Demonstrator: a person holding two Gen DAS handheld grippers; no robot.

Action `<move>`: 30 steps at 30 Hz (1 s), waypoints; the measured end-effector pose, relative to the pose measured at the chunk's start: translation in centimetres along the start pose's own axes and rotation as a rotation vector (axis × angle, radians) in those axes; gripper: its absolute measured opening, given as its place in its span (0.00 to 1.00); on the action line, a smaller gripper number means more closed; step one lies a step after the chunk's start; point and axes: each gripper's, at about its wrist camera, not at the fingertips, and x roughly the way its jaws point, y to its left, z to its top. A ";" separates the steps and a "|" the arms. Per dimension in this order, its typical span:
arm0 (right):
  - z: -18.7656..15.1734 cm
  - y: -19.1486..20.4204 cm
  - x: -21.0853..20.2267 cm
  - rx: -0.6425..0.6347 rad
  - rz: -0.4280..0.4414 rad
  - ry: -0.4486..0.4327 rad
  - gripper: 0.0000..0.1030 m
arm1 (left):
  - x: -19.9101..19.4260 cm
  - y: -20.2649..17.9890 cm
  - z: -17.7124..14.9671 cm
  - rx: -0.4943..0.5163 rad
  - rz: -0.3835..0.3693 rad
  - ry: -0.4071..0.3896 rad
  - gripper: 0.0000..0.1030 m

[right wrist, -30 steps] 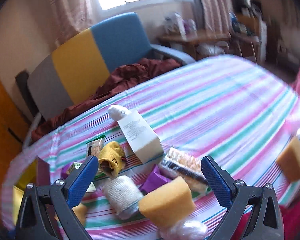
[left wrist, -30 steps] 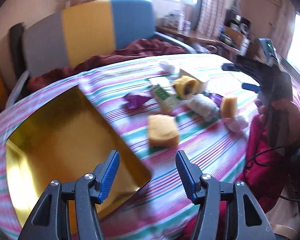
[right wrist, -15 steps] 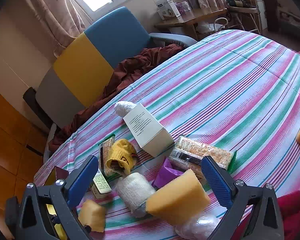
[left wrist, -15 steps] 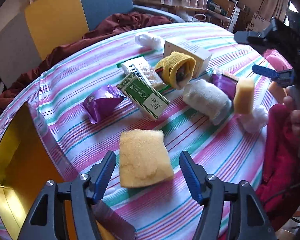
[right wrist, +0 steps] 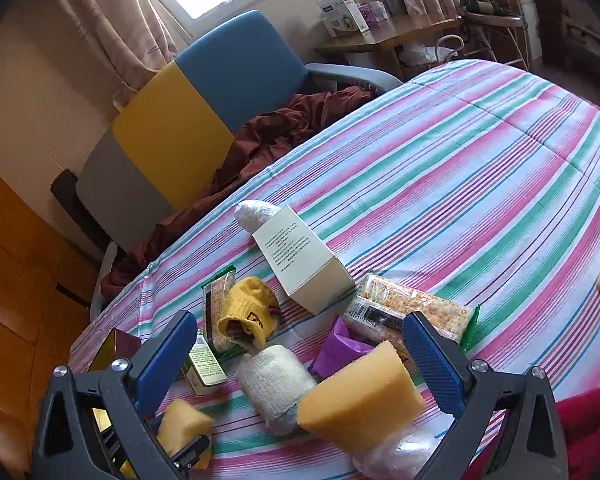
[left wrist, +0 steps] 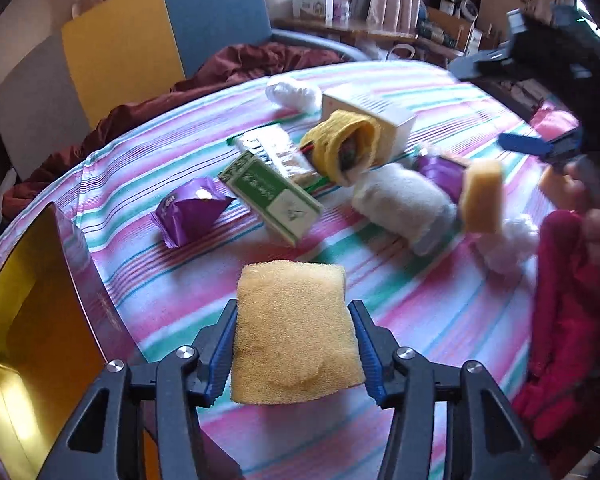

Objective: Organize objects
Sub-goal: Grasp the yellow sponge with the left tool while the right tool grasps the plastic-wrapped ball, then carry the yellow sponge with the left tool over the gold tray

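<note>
Sponge (left wrist: 294, 332), a yellow block, lies near on the striped tablecloth (left wrist: 440, 320) between the blue pads of the left gripper (left wrist: 292, 352), whose jaws have just been closing and now touch its two sides; this reads as the grasp step. The next move calls for a firm squeeze, a lift, and a carry left into the gold-lined box (left wrist: 32, 320) standing just beside. Farther off in this view lie one purple packet (left wrist: 190, 210), one green carton (left wrist: 274, 198), one yellow sock (left wrist: 346, 144), one white box (left wrist: 374, 114) and one rolled white cloth (left wrist: 404, 204). From the right wrist, the right gripper (right wrist: 300, 360) hovers with jaws wide apart, gripping nothing, above a second sponge (right wrist: 360, 396); the first sponge shows at near left and a third at the right edge, three in all. Two cracker packs (right wrist: 412, 312) are countable here, one to each side of the sock.
</note>
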 end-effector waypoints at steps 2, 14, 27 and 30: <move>0.0 -0.4 0.2 0.015 -0.011 0.008 1.00 | -1.1 -0.9 -1.1 0.012 -0.012 -0.025 0.52; -0.5 -0.5 -0.4 0.005 -0.046 0.082 1.00 | -7.2 -1.5 -5.0 0.009 -0.099 -0.116 0.52; -4.8 0.3 2.2 -0.312 -0.298 0.489 0.83 | -9.4 0.7 -6.6 -0.072 -0.143 -0.167 0.52; -5.0 0.3 3.1 -0.355 -0.339 0.533 0.77 | -9.6 1.3 -7.0 -0.097 -0.144 -0.166 0.52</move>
